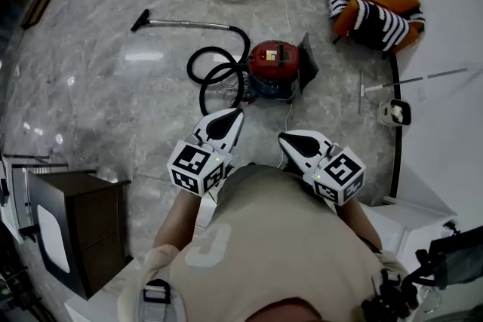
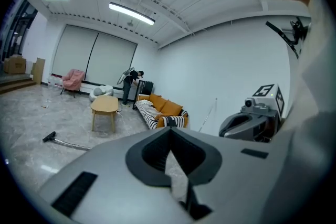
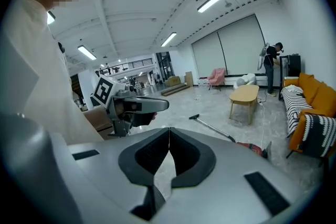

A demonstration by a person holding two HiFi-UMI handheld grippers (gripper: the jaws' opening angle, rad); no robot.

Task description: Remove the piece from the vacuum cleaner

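Both my claws are pinched shut and empty: left gripper (image 1: 236,113), right gripper (image 1: 284,138). The vacuum cleaner (image 1: 273,62) sits on the floor just beyond them. I'd open the jaws before reaching in (which piece comes off, I can't tell). Only the right gripper view catches its red body; the left shows just the wand (image 2: 65,141).

"Could you read anything out there?"

"No words or numbers. Behind my left fingers (image 1: 226,121) the left marker cube (image 1: 198,166) bore only black-and-white square patterns. The right marker cube (image 1: 341,176) behind my right fingers (image 1: 302,143) was the same."

"And beyond your fingertips?"

"The red vacuum cleaner (image 1: 273,62) carried small marks on top, too tiny to read. On my shirt (image 1: 287,237), well behind the fingers, a pale shape (image 1: 207,245) looked like a C. I couldn't be sure."
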